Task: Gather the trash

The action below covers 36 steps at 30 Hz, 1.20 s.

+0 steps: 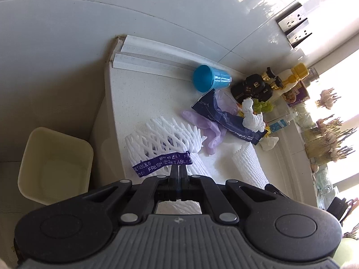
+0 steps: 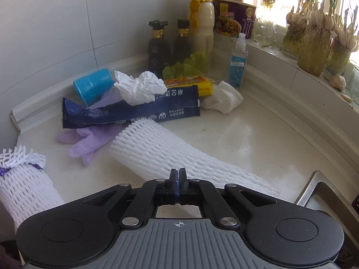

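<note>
**On the counter corner: both grippers closed, trash spread along the wall**

On the white counter [image 2: 246, 139], trash lies in a loose heap toward the back wall. Beside the counter's end, lower down, stands a cream bin [image 1: 56, 165], seen only in the left view.

Left gripper [image 1: 178, 168]: tilted, looking down across the counter edge, jaws pressed together. Its tips meet the purple band [image 1: 163, 162] of a foam net [image 1: 161, 139] lying at the counter edge; whether they actually pinch the band cannot be told.

Right gripper [image 2: 177, 172]: held roughly level, facing the back corner, jaws clenched with no gap. Its tips sit over a second foam net [image 2: 179, 157] that lies flat, running diagonally toward the sink [image 2: 325, 192]. Whether it is gripping this net cannot be told.

Remaining items, largest first:
- Dark blue wrapper [image 2: 134, 112], lying flat, its edge resting on the second net's far end.
- Purple glove [image 2: 87, 141], partly under the wrapper.
- Blue cup [image 2: 92, 86], on its side against the wall strip.
- Crumpled tissue [image 2: 140, 87], on top of the wrapper.
- Second tissue [image 2: 224, 100], just right of the wrapper.
- Yellow packet [image 2: 197, 84], behind the tissues.

Bottles [image 2: 159, 49] stand in the corner, apart from the heap.
</note>
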Each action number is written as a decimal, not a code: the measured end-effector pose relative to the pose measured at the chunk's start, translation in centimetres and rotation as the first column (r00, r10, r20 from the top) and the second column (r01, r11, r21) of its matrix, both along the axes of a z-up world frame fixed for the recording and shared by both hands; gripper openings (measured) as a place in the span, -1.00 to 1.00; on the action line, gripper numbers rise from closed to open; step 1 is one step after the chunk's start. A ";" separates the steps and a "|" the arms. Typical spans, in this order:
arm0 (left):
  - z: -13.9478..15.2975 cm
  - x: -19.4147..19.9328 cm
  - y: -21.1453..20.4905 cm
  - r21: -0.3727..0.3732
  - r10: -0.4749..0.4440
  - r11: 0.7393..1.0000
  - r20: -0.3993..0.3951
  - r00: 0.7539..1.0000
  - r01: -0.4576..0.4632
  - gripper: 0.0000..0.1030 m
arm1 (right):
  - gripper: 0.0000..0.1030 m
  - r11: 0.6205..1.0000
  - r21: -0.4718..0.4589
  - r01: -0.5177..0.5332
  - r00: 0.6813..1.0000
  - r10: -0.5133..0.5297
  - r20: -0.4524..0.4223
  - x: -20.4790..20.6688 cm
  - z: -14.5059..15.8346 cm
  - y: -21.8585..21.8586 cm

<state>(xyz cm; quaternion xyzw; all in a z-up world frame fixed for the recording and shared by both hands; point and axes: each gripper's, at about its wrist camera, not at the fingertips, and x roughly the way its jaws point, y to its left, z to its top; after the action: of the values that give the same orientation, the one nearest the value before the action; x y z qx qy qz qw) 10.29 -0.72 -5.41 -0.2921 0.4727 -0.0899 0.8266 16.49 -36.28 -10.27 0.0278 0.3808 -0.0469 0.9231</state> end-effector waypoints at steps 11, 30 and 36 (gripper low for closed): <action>-2.0 1.1 -1.1 0.070 -0.017 0.997 -0.079 0.997 0.022 0.40 | -1.00 0.991 0.130 -0.017 1.000 0.015 0.023 -2.4 1.9 0.6; -5.8 3.4 -1.8 0.079 0.086 0.994 -0.184 0.979 -0.072 -0.64 | 0.37 0.939 -0.246 -0.241 0.970 0.223 -0.099 4.2 -4.0 3.1; -5.2 3.2 -1.2 0.069 0.066 0.996 -0.139 0.988 -0.057 -0.85 | -0.69 0.961 -0.199 -0.195 0.980 0.180 -0.088 5.1 -4.3 2.7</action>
<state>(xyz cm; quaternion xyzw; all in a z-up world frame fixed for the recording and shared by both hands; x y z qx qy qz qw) 13.48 -1.90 -10.66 -0.2852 0.5235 -0.0278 0.8024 21.63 -33.62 -14.60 -0.1059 0.4066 0.0006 0.9075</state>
